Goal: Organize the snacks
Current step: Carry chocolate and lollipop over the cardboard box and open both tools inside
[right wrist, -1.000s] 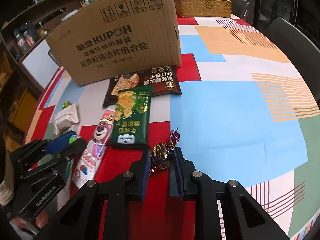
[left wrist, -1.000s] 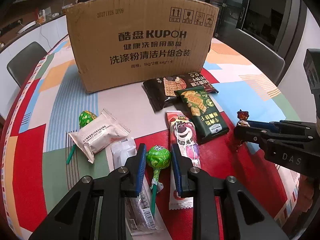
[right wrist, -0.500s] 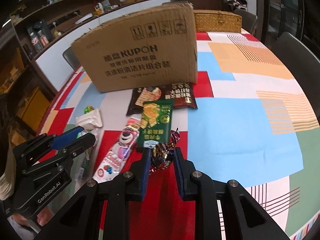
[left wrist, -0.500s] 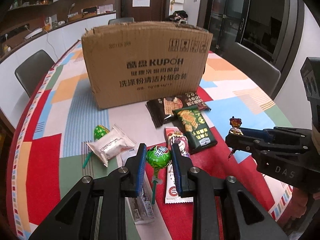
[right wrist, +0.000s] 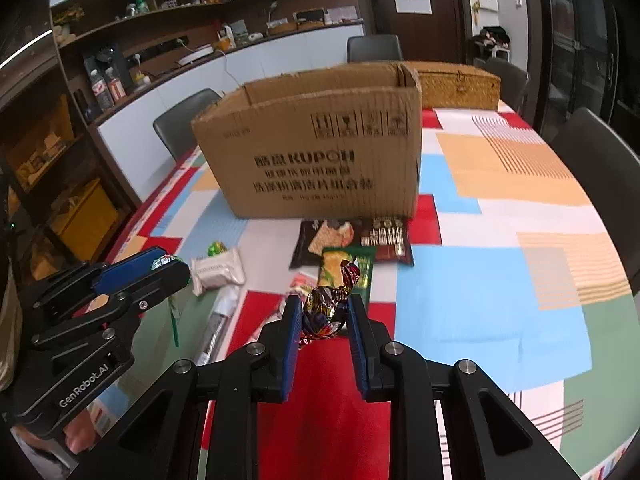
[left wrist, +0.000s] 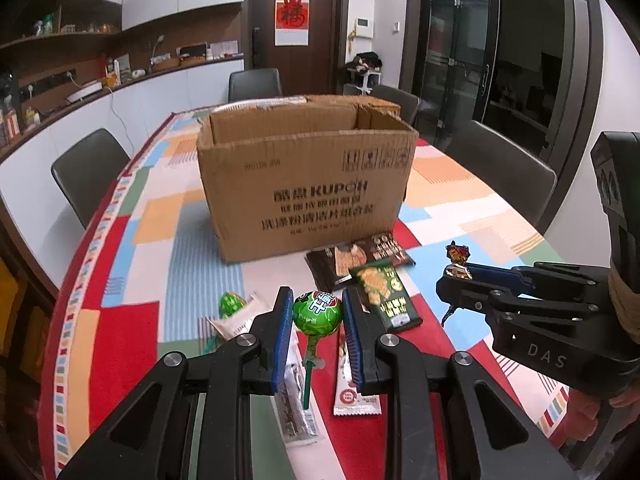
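Observation:
My left gripper [left wrist: 316, 312] is shut on a green lollipop [left wrist: 317, 313], held above the table, its stick hanging down. My right gripper [right wrist: 325, 312] is shut on a foil-wrapped candy [right wrist: 326, 310], also lifted; in the left wrist view that candy [left wrist: 457, 261] shows at the tip of the right gripper [left wrist: 460, 276]. An open cardboard box [left wrist: 308, 188] stands ahead in the middle of the table. Between the box and the grippers lie a dark cracker packet [left wrist: 356, 258], a green biscuit packet [left wrist: 386, 298], a pink bear packet [left wrist: 352, 384], a white packet [right wrist: 216, 270] and a second green lollipop [left wrist: 230, 304].
The table has a colourful patchwork cloth [right wrist: 500, 280]. A woven basket [right wrist: 456, 86] sits behind the box. Grey chairs [left wrist: 86, 172] stand around the table, one at the right [right wrist: 596, 168]. A clear wrapped snack [left wrist: 294, 412] lies under the left gripper.
Both grippers have risen with their sweets and tilted up, so the box's open top and the room behind now show. The snacks on the table lie as before.

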`<state>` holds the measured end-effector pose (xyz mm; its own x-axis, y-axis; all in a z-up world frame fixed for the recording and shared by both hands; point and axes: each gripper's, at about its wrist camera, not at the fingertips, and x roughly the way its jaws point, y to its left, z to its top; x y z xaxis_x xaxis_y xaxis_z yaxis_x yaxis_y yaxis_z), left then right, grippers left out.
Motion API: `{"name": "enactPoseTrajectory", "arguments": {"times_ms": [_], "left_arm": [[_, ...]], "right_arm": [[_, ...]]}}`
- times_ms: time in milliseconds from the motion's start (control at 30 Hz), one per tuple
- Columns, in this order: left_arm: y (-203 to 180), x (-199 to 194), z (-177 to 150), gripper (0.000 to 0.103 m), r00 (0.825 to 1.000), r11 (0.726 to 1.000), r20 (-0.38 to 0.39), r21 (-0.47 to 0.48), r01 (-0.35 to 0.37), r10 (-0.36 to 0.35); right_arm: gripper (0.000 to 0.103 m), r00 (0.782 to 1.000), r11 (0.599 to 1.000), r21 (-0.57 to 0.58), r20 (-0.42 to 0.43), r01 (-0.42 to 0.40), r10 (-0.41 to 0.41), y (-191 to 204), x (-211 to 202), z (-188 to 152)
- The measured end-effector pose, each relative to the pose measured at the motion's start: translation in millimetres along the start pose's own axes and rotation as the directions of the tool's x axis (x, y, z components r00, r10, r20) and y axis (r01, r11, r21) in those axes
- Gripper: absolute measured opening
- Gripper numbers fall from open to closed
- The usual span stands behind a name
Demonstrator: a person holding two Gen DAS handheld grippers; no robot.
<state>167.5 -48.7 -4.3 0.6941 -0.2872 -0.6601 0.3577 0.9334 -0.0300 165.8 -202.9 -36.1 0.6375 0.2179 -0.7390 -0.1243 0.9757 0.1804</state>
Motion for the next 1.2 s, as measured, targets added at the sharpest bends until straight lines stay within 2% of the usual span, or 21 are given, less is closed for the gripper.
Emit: {"name": "enactPoseTrajectory", "arguments": {"times_ms": [333, 700, 833, 1033, 1200], "left_arm": [[4.1, -14.0, 34.3, 0.025, 0.995, 0.999, 0.097, 0.017, -0.029, 0.028], [13.4, -17.9, 92.9, 0.025, 0.979, 0.998, 0.197, 0.031, -0.054, 0.047], [18.2, -12.0, 114.6, 0.025, 0.977, 0.998, 0.210, 0.035, -0.055, 0.046], [31.1, 2.8, 148.5, 0.025, 0.977, 0.998, 0.207, 0.033, -0.048, 0.040], [43.7, 22.9, 169.7, 0.025, 0.985, 0.999, 0.173, 0.022, -0.030, 0.025]], "right_arm": [[0.024, 0.995, 1.000, -0.018, 0.099, -0.007, 0.009, 2.0, -13.9, 30.4], [0.024, 0.974, 0.999, -0.029, 0.226, -0.015, 0.021, 0.8, -22.8, 93.7], [0.024, 0.971, 0.999, -0.038, 0.239, -0.021, 0.030, 2.8, -18.6, 114.9], [0.024, 0.977, 0.999, -0.025, 0.209, -0.044, 0.048, -1.2, 0.4, 149.0], [0.024, 0.979, 1.000, -0.028, 0.203, -0.010, 0.015, -2.6, 17.4, 167.8]]}}
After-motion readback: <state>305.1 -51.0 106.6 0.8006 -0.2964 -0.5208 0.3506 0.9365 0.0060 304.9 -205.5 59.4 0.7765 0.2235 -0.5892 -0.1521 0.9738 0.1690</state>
